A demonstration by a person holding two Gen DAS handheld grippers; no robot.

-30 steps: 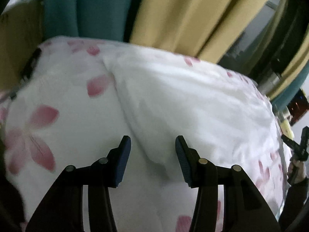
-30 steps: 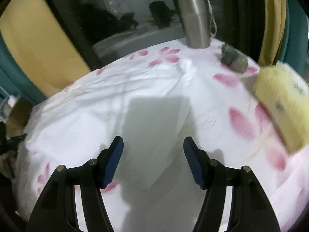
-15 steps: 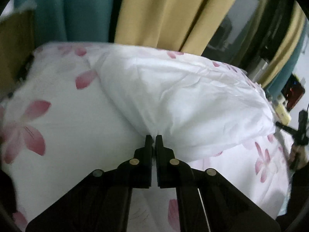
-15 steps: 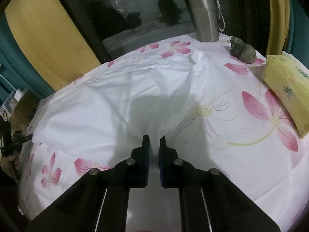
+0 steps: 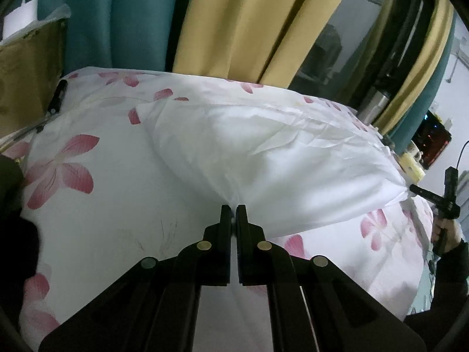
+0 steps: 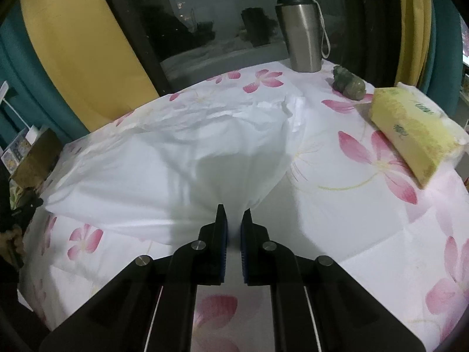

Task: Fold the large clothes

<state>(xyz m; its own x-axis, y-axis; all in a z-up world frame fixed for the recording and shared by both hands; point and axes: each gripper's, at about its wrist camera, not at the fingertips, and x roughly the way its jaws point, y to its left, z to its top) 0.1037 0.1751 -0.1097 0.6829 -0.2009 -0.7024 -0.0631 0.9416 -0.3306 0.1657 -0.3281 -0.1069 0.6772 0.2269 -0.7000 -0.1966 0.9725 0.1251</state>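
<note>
On the floral tablecloth [image 6: 366,214], left gripper [image 5: 233,211] and right gripper [image 6: 233,214] each pinch the white garment [image 5: 278,158].

a lived-in room at home, by night: teal and yellow curtains [image 5: 234,20] hang beside a dark window [image 6: 211,23]. a table under a pink-flowered cloth [image 6: 366,205] carries a steel tumbler [image 6: 303,35], a tissue pack [image 6: 410,129] and a small stone figure [image 6: 348,83]

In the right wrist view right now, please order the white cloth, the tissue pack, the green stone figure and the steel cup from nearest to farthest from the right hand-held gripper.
1. White cloth: pinched in the right hand-held gripper.
2. Tissue pack: to the right.
3. Green stone figure: farther back, right.
4. Steel cup: far edge, by the window.
</note>
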